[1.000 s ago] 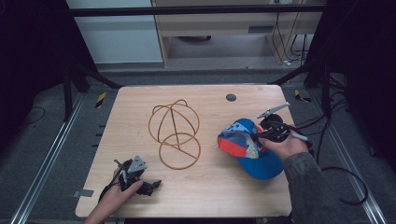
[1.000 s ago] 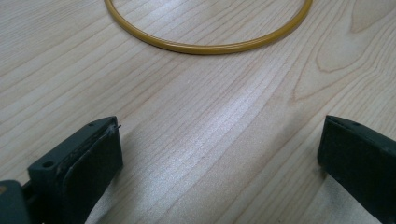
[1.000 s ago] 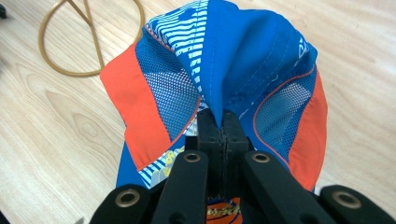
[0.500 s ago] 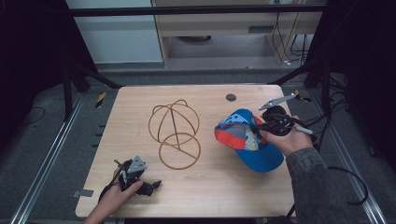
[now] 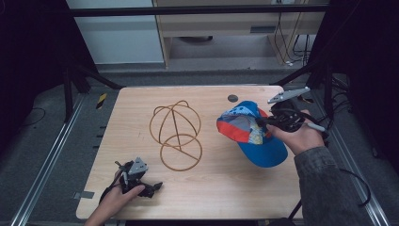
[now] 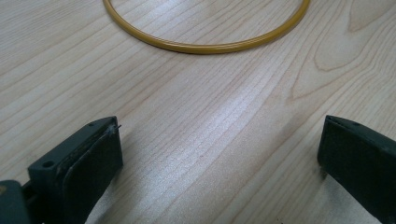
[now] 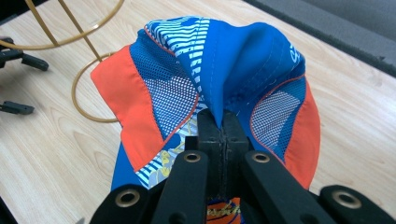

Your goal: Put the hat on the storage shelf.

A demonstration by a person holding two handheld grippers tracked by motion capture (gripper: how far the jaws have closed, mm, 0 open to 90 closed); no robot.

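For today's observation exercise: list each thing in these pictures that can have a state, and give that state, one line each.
cap: pinched at the crown, lifted off the table on that side.
wire stand: upright on the table, nothing on it.
right gripper: shut on the cap's fabric.
left gripper: open, low over the table.

The table [image 5: 226,188] is light wood with wavy grain and a soft shine. The wire stand [image 5: 175,134] looks like thin, smooth, yellow-gold metal. The cap [image 7: 224,70] is soft cloth with holey mesh parts, and the right gripper [image 7: 219,122] looks like dull black plastic.
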